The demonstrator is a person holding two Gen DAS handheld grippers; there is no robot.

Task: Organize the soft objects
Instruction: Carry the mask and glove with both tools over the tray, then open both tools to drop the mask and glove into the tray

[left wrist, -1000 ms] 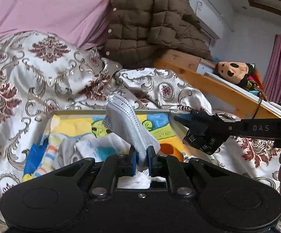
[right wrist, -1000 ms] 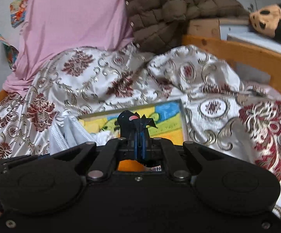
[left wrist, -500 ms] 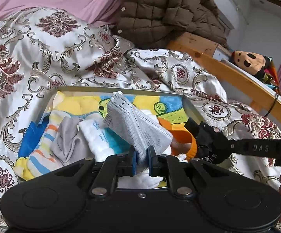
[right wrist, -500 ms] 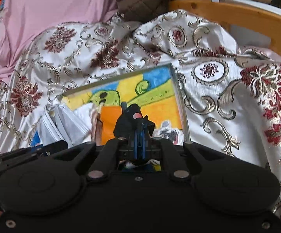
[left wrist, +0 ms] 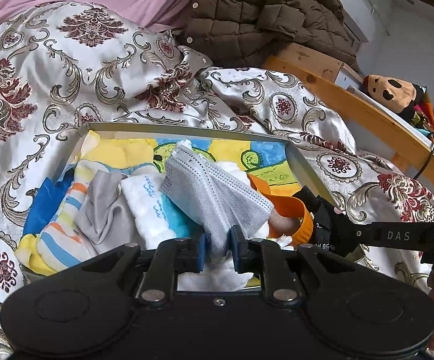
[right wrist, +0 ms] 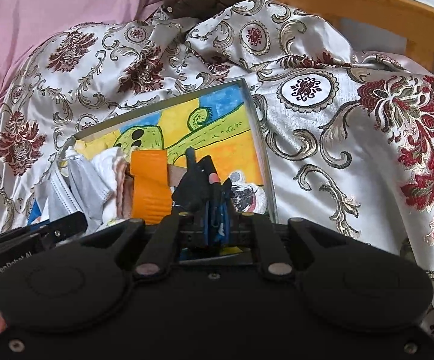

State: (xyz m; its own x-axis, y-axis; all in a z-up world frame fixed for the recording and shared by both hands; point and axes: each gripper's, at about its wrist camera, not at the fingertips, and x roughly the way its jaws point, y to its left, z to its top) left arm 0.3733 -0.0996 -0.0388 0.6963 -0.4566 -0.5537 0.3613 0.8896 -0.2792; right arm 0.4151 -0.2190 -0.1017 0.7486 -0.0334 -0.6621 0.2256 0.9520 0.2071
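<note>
My left gripper (left wrist: 217, 246) is shut on a grey face mask (left wrist: 214, 192) and holds it over the soft things in a shallow box (left wrist: 187, 127) with a colourful painted bottom. The mask also shows in the right wrist view (right wrist: 88, 186). My right gripper (right wrist: 215, 225) is shut on a small black fabric item (right wrist: 197, 186) low over the box's near right corner (right wrist: 269, 186). The right gripper enters the left wrist view from the right (left wrist: 322, 210).
In the box lie a striped cloth (left wrist: 64, 228), a grey cloth (left wrist: 103, 210), a white-blue towel (left wrist: 151, 207) and an orange roll (right wrist: 149, 186). The box rests on a floral satin quilt (left wrist: 67, 69). Behind are a brown jacket (left wrist: 262, 9), a wooden bed rail (left wrist: 367, 114) and a plush toy (left wrist: 394, 93).
Both grippers have come down and closer to the box. The mask now hangs low over the cloths, and the black item has dropped to the box's near right corner.
</note>
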